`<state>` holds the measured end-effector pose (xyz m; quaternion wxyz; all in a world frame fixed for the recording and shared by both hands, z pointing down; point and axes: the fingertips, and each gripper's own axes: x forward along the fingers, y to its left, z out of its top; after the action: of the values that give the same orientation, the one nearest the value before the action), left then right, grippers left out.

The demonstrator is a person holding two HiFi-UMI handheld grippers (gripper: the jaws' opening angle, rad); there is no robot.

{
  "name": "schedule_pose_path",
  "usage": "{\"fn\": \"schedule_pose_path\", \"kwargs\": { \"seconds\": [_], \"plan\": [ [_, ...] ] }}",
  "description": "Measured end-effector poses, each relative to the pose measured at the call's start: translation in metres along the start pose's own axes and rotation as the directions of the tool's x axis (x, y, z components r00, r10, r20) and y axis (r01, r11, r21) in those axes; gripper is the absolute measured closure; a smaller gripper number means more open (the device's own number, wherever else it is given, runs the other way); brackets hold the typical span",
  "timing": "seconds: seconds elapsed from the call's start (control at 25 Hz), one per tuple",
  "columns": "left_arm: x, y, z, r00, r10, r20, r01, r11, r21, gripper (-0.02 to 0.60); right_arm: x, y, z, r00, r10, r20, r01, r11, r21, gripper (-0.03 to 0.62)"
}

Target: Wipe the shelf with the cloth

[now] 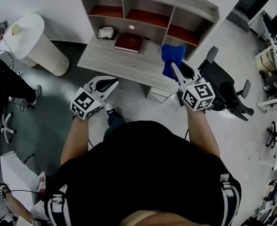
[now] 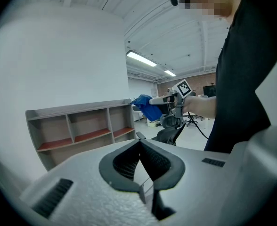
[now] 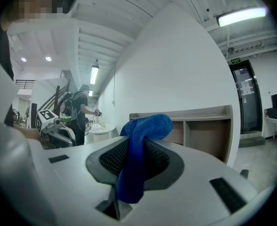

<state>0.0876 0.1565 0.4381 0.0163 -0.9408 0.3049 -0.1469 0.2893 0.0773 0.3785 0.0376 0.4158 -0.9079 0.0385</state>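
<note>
The wooden shelf stands on the back of a grey desk, with red boards in its compartments. My right gripper hangs over the desk's right end, shut on a blue cloth. In the right gripper view the cloth bulges out above the jaws and hangs down between them, with the shelf behind it. My left gripper hovers in front of the desk's near edge, shut with nothing in it. The left gripper view has its tips meeting, the shelf far off at the left and the cloth beyond.
A dark red book and a small white object lie on the desk. A black office chair stands just right of the desk, a white round stand to its left. Another person stands near that stand.
</note>
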Motion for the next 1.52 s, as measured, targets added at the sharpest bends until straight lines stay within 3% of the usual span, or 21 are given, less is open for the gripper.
{"fn": "schedule_pose_path", "kwargs": {
  "seconds": [0.84, 1.52],
  "plan": [
    [-0.004, 0.059, -0.027, 0.999, 0.044, 0.005, -0.044, 0.997, -0.057, 0.565, 0.057, -0.006, -0.005, 0.999, -0.014, -0.029, 0.014, 1.000, 0.009, 0.507],
    [0.007, 0.190, -0.055, 1.000, 0.001, -0.007, -0.001, 0.996, -0.084, 0.565, 0.180, -0.023, -0.009, 0.996, -0.068, -0.060, 0.070, 0.997, 0.044, 0.507]
  ]
}}
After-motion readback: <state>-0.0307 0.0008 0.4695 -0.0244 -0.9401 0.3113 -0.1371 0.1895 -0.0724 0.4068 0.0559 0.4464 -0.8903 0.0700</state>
